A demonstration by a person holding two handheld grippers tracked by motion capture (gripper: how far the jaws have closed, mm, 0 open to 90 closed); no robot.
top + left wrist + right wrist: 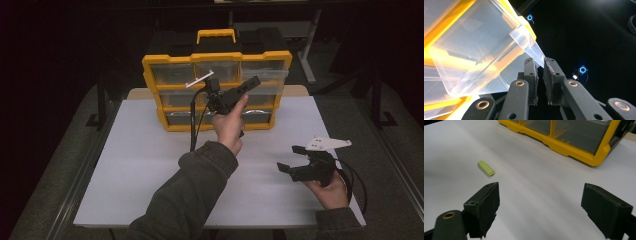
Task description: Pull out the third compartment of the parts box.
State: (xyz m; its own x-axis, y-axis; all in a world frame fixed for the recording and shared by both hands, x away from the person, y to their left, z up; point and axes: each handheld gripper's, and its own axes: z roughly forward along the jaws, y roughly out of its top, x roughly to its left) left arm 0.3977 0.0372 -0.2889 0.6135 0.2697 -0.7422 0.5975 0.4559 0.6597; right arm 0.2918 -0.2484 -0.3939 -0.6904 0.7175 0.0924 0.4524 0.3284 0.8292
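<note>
A yellow organizer (150,75) with clear drawers stands at the far side of the white table (145,155). My left gripper (255,81) is raised in front of its right column. In the left gripper view the left gripper (541,62) is shut on the front lip of a clear drawer (474,50), which is pulled out and tilted. My right gripper (290,157) rests low at the table's right, held in a hand. In its own view the right gripper (544,205) is open with bare table between the jaws. A small yellow-green block (486,168) lies ahead of the jaws.
The organizer's yellow frame (564,147) runs across the top of the right gripper view. A yellow carry handle (216,34) tops the organizer. Dark floor and table legs surround the table. The left forearm's sleeve (190,195) crosses the table's near middle.
</note>
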